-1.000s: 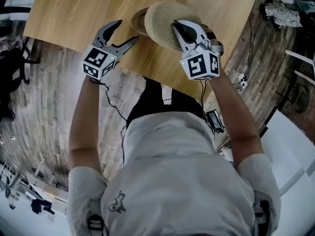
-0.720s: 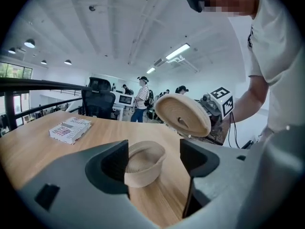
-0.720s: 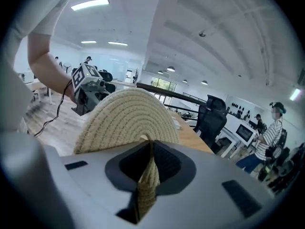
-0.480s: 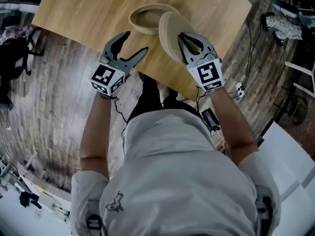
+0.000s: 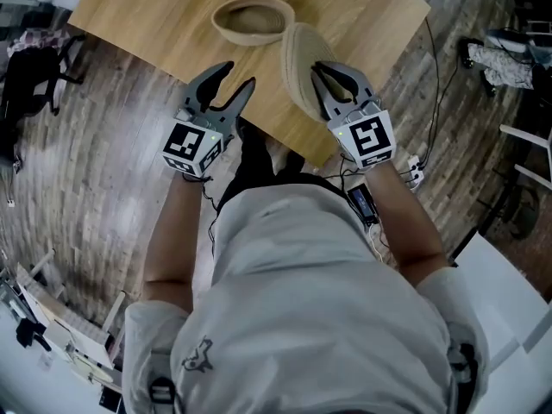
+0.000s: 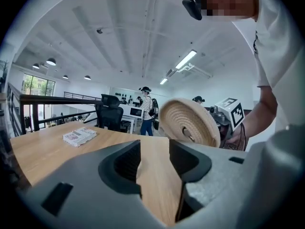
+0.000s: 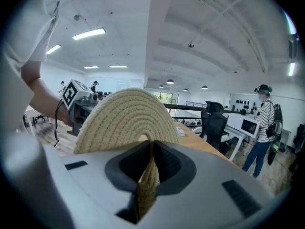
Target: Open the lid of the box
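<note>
**Woven lid coming off the box, pinched on edge by the right gripper**

A pale wooden desk point(image 5: 155, 24) is standing on a dark plank floor point(image 5: 95, 136), with cables trailing beside it; the gripper views are showing a large white-ceilinged office with strip lights, a black office chair point(image 6: 110, 116), a person in a striped top point(image 6: 147, 111) standing further back, and a flat printed packet point(image 6: 79, 136) lying on the desk well apart from the work. The round woven box point(image 5: 253, 20) is sitting open on the desk, its hollow inside showing.

The right gripper point(image 5: 329, 72) is reaching forward over the desk's near edge, its jaws pressing together on the rim of the woven lid point(image 5: 297, 72); the lid is standing on edge, just beside the box and clear of it, its coiled face turned towards the left gripper point(image 5: 239, 74). The left gripper is hovering over the near edge of the desk, pointing forward; its jaws have just been closing and are now standing partly apart, with only the bare desk showing between them.

A second ago the lid was lying tilted over the box; it is now off it and nearer the person; both grippers are sitting further back from the box than before, and the left jaws are narrower.
</note>
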Tool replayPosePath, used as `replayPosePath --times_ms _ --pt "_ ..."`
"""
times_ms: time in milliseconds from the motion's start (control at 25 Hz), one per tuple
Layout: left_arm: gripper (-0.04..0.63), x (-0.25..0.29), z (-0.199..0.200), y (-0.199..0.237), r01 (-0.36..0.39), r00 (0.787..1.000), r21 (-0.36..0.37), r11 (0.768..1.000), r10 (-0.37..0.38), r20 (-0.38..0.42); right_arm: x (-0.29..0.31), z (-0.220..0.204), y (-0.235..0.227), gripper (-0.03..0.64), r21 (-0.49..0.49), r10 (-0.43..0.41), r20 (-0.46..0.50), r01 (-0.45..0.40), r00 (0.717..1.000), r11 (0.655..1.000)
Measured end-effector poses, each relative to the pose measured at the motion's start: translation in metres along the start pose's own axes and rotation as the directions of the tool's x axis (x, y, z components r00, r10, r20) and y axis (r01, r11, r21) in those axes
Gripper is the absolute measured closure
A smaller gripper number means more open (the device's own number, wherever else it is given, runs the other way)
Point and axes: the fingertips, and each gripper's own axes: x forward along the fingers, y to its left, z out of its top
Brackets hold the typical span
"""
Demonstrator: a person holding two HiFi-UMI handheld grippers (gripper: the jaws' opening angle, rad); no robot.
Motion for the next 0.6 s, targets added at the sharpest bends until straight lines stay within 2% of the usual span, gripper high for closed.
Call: replayPosePath --times_ms 160,600 --pt "0.469 -0.012 0.013 -0.033 -0.041 0.999 0.012 0.999 0.04 0.033 -0.037 0.003 0.002 0.583 0.006 0.006 0.041 -0.006 0.999 1.0" --pt "0.584 -0.049 0.03 -0.118 -0.145 0.985 0.061 0.988 0.138 0.107 -0.119 0.006 0.024 0.581 0.022 0.052 0.118 -0.055 0.992 0.998"
